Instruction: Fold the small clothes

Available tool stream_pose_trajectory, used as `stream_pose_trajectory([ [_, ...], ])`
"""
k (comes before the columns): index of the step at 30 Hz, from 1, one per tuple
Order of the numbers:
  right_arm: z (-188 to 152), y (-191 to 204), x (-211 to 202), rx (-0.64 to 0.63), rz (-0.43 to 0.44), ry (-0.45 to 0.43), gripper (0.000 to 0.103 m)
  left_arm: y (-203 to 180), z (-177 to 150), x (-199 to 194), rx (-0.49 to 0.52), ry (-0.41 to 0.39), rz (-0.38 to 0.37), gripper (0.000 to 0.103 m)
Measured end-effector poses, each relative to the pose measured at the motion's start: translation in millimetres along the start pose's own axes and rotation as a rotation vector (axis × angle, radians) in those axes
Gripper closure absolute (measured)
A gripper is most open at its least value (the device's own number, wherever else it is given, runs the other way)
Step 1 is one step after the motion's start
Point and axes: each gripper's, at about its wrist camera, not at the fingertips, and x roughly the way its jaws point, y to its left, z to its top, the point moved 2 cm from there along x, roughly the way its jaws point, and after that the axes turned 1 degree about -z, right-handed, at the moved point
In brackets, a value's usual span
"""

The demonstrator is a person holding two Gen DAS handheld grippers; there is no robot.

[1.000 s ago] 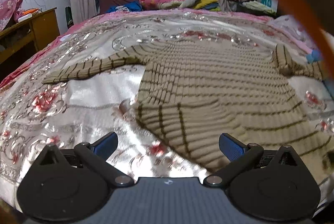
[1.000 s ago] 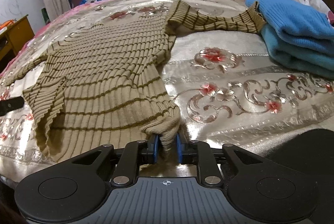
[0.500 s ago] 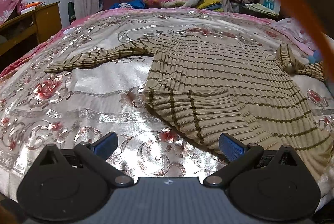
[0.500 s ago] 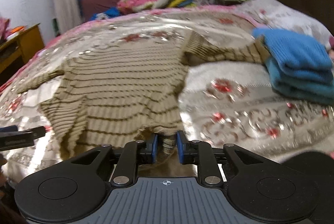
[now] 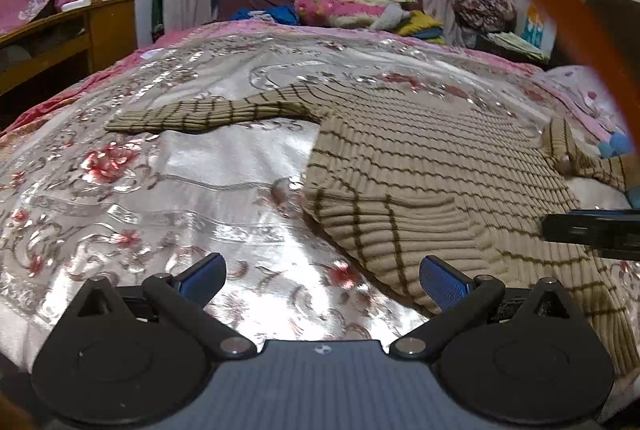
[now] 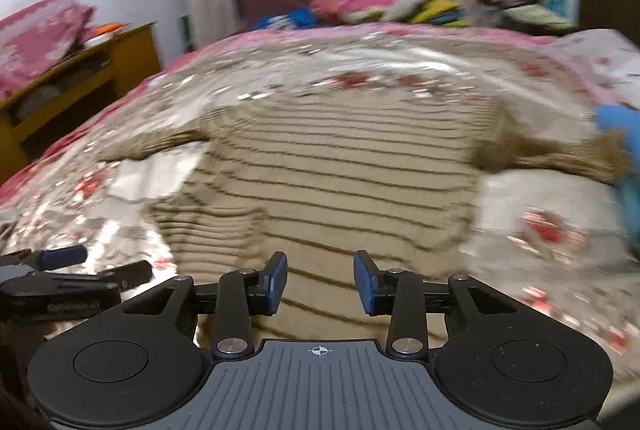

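A tan ribbed sweater (image 5: pixel 420 165) with thin dark stripes lies spread on the bed, sleeves out to both sides and its near left corner folded over. My left gripper (image 5: pixel 322 280) stands open just above the bedspread, at the sweater's near left edge, nothing between its fingers. In the blurred right wrist view the sweater (image 6: pixel 344 181) fills the middle. My right gripper (image 6: pixel 320 282) hovers above its hem with the jaws opening and nothing pinched between the blue pads. The left gripper (image 6: pixel 64 270) shows at the left edge there.
The shiny floral bedspread (image 5: pixel 180 165) covers the bed. Folded blue clothes (image 6: pixel 624 149) lie at the right by the sweater's sleeve. A wooden desk (image 5: pixel 68 33) stands at the left, pillows and bedding (image 5: pixel 352 7) pile under the window. An orange cord (image 5: pixel 560 21) crosses the upper right.
My right gripper let go of the sweater's hem, opened, and rose back from it. The left gripper shifted slightly along the sweater's left edge, still open.
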Motion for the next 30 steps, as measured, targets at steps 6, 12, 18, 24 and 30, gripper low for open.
stream_pose_trajectory([
  [6, 19.8, 20.0, 70.4, -0.062, 0.111, 0.054, 0.060, 6.7, 2.2, 2.5, -0.024, 0.002, -0.015, 0.000],
  [12, 26.5, 23.6, 119.0, -0.076, 0.191, 0.077, 0.056, 9.1, 5.4, 0.3, -0.025, -0.020, -0.012, 0.000],
  [18, 21.5, 30.0, 130.1, -0.071, 0.302, 0.118, 0.060, 11.7, 14.8, -5.8, -0.011, -0.058, -0.010, 0.000],
  [24, 13.2, 53.0, 116.4, -0.044, 0.427, 0.158, 0.095, 28.4, 36.6, -25.5, 0.003, -0.158, 0.058, 0.000],
  [30, 5.5, 103.1, 100.5, -0.083, 0.566, 0.166, 0.097, 43.3, 51.4, -28.9, 0.003, -0.194, 0.080, 0.000],
])
